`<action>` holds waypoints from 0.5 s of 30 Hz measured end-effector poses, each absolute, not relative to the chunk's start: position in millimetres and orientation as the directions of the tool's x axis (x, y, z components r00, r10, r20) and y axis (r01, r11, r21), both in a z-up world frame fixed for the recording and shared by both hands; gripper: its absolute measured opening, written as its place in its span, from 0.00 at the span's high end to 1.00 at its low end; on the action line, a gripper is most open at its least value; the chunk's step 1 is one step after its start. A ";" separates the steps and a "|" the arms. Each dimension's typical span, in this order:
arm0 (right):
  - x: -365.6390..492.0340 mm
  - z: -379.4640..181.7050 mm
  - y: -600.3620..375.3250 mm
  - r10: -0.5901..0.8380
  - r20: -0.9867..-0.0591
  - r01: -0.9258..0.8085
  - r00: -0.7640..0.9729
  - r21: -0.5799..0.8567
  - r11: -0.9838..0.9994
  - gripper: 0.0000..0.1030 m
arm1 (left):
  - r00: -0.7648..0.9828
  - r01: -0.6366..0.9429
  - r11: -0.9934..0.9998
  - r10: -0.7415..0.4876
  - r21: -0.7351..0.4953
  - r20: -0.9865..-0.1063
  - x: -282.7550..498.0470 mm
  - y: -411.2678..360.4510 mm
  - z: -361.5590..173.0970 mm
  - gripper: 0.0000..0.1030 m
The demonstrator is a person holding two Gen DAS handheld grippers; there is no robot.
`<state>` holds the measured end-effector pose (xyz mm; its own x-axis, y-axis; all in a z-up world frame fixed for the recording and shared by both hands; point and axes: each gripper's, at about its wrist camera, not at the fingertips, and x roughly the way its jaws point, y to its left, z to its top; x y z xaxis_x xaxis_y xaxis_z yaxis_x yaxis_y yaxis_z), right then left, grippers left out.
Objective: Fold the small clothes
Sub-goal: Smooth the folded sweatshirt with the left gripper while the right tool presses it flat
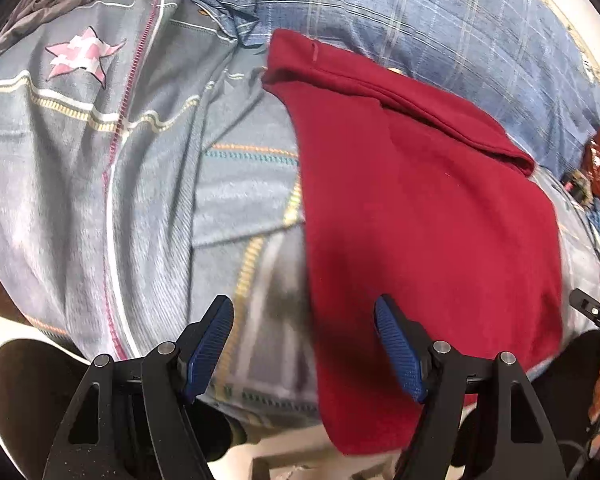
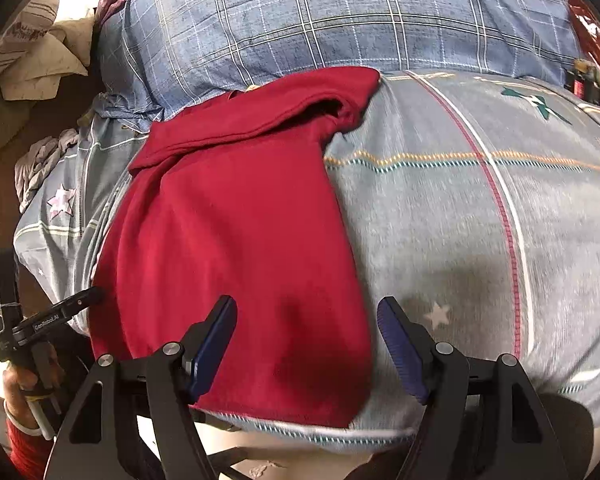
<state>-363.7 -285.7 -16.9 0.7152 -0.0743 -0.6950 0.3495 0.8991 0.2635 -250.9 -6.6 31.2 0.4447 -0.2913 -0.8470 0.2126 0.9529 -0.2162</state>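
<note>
Red garment (image 1: 428,216), folded lengthwise into a narrow panel, lying flat on grey-blue bedsheet (image 1: 148,184) patterned with stripes and a pink star (image 1: 86,58); far end with folded sleeve and seam resting against blue checked pillow (image 1: 440,40), near end reaching the sheet's front edge. Same red garment (image 2: 236,248) seen from the right wrist, left of centre, its near hem just above the edge of the bedsheet (image 2: 440,220); blue checked pillow (image 2: 340,16) behind it. Left gripper (image 1: 304,348) with jaws spread wide, nothing between them; left blue pad (image 1: 210,348) above bare sheet, right pad over the garment's left margin, contact with cloth not discernible. Right gripper (image 2: 306,348) likewise wide open and empty, straddling the garment's near right corner; left pad above red cloth, right pad above sheet. Left gripper's body (image 2: 44,324) visible at the right-wrist view's left border, held by a hand (image 2: 22,384) with a red sleeve. Crumpled pale cloths (image 2: 32,64) beyond the pillow's left end.
</note>
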 end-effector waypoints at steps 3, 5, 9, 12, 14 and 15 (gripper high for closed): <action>-371.6 -20.2 -286.0 -0.089 -0.704 0.363 0.704 0.249 0.898 0.28 | 0.414 0.228 0.945 -0.314 -0.236 -0.854 -259.1 -6.2 28.7 0.29; -376.9 -22.9 -287.6 -0.092 -0.710 0.369 0.699 0.247 0.896 0.28 | 0.397 0.228 0.941 -0.325 -0.251 -0.859 -262.4 -7.4 25.8 0.29; -383.9 -29.2 -294.5 -0.085 -0.714 0.376 0.695 0.259 0.890 0.28 | 0.396 0.228 0.943 -0.319 -0.244 -0.861 -260.2 -14.7 20.3 0.29; -384.4 -34.9 -298.9 -0.063 -0.714 0.372 0.698 0.285 0.883 0.28 | 0.403 0.251 0.943 -0.307 -0.219 -0.862 -260.7 -24.2 19.1 0.31; -380.8 -36.4 -296.9 -0.055 -0.715 0.355 0.697 0.277 0.893 0.28 | 0.423 0.272 0.942 -0.301 -0.197 -0.854 -261.3 -31.6 16.6 0.34; -379.0 -37.3 -295.9 -0.051 -0.715 0.345 0.697 0.273 0.898 0.28 | 0.435 0.283 0.941 -0.299 -0.186 -0.850 -261.6 -34.3 16.0 0.44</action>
